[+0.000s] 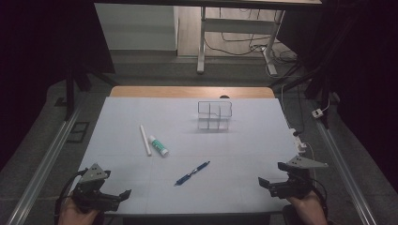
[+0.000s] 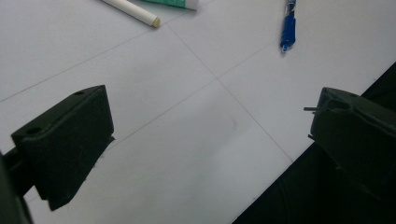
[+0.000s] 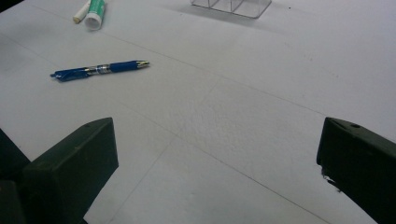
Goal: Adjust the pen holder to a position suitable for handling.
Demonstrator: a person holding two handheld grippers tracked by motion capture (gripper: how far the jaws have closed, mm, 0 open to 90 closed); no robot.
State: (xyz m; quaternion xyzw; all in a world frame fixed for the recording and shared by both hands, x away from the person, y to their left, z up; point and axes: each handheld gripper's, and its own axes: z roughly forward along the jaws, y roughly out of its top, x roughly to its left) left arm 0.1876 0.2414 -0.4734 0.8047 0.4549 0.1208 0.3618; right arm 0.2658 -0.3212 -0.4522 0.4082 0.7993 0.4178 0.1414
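A blue pen (image 1: pixel 192 173) (image 2: pixel 288 28) (image 3: pixel 100 69) lies on the white table sheet (image 1: pixel 141 112) near the front middle. Behind it to the left lie a white stick (image 1: pixel 145 139) (image 2: pixel 133 11) and a green and white tube (image 1: pixel 159 146) (image 3: pixel 95 11), side by side. A clear plastic organizer (image 1: pixel 215 115) (image 3: pixel 233 5) with compartments stands upright further back. My left gripper (image 1: pixel 119 198) (image 2: pixel 210 100) rests at the front left corner, open and with nothing between its jaws. My right gripper (image 1: pixel 271 173) (image 3: pixel 218 125) sits at the front right, open with bare sheet between its jaws.
The sheet's front edge runs just below both grippers, with darkness beyond it. A wooden table edge (image 1: pixel 187 91) shows behind the sheet. Metal rails (image 1: pixel 42 164) run along both sides, and cables and a small white plug (image 1: pixel 318 112) lie to the right.
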